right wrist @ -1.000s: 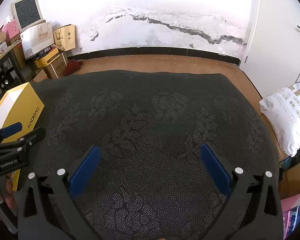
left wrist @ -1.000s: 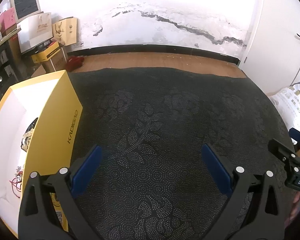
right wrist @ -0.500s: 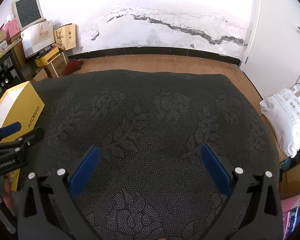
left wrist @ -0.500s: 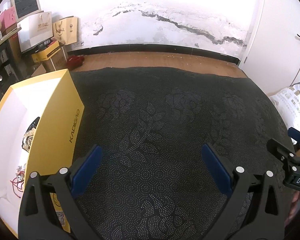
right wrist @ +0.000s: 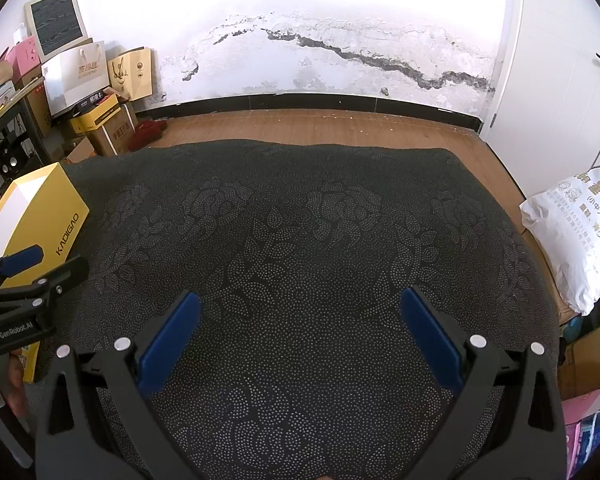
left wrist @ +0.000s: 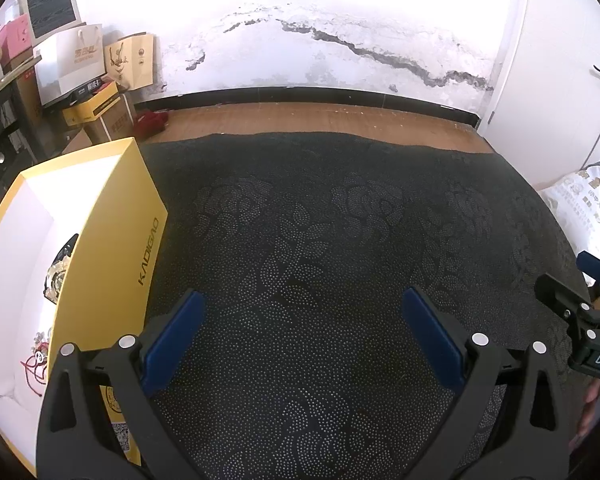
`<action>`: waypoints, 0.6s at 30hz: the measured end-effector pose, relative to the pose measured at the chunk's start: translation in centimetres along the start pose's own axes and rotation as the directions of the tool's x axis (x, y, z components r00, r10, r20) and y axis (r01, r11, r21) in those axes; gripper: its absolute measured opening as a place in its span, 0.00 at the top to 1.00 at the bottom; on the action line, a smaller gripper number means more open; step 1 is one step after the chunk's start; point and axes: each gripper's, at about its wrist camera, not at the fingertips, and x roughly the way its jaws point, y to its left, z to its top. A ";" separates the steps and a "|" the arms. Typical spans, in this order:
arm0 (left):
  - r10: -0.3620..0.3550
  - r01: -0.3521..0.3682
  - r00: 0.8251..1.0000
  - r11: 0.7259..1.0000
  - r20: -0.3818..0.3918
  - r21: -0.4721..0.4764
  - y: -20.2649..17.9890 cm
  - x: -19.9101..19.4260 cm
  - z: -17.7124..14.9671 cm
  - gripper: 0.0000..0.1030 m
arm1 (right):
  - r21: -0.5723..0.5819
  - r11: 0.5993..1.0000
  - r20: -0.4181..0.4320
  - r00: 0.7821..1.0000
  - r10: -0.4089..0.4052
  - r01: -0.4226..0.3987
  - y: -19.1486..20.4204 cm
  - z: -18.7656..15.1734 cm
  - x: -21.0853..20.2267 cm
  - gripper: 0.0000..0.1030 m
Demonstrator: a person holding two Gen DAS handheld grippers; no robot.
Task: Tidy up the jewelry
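1. Jewelry point(left wrist: 54, 280) is lying inside the yellow box point(left wrist: 112, 240), which is sitting at the left edge of the dark patterned cloth point(left wrist: 320, 260); a red-corded piece point(left wrist: 34, 358) is lying nearer the box's near end.
2. The box's long axis is running from near edge to far edge, open side facing up.
3. Left gripper point(left wrist: 304, 330) and right gripper point(right wrist: 300, 332) are both hovering spread wide, holding nothing.
4. Judgement: sorting is looking complete or pausing; any next move is calling for a reach into the box.
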 end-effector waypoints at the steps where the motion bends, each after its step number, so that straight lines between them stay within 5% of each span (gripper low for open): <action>1: 0.000 0.000 1.000 1.000 -0.001 0.001 0.0 0.0 0.0 0.06 | 0.001 1.000 0.001 1.000 0.000 0.000 0.0 0.0 0.0 0.06; 18: 0.001 -0.001 1.000 1.000 -0.001 0.006 -0.1 0.1 0.0 0.06 | 0.000 1.000 0.001 1.000 0.001 -0.001 -0.3 0.0 0.0 0.06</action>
